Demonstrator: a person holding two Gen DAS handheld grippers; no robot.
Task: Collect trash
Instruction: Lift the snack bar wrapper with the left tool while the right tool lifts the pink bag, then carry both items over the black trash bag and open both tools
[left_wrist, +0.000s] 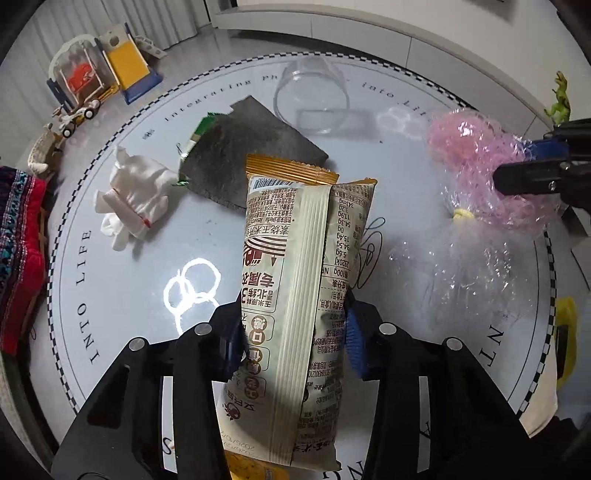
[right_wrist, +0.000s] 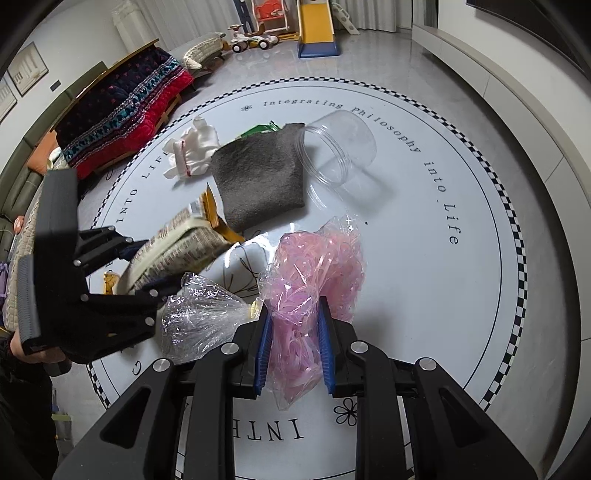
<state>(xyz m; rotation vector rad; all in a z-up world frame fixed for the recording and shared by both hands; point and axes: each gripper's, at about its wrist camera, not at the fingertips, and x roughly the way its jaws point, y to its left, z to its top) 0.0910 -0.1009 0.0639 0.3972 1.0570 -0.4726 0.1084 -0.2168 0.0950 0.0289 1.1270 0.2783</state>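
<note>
A beige and orange snack packet (left_wrist: 295, 240) stands upright between the blue pads of my left gripper (left_wrist: 293, 325), which is shut on its lower half. From the right wrist view the same packet (right_wrist: 177, 247) tilts above the round white table (right_wrist: 424, 277). My right gripper (right_wrist: 295, 332) is shut on a clear bag of pink plastic strips (right_wrist: 317, 258); the left wrist view shows that bag (left_wrist: 476, 158) at the right with the right gripper (left_wrist: 517, 162) on it. A crumpled clear plastic bag (right_wrist: 199, 317) lies beside it.
On the table lie a grey cloth (right_wrist: 262, 177), a white glove (right_wrist: 192, 151), a green wrapper (right_wrist: 262, 129) under the cloth and a clear jar (right_wrist: 340, 144) on its side. A red and dark blanket (right_wrist: 122, 110) and a toy slide (right_wrist: 317, 29) are beyond the table.
</note>
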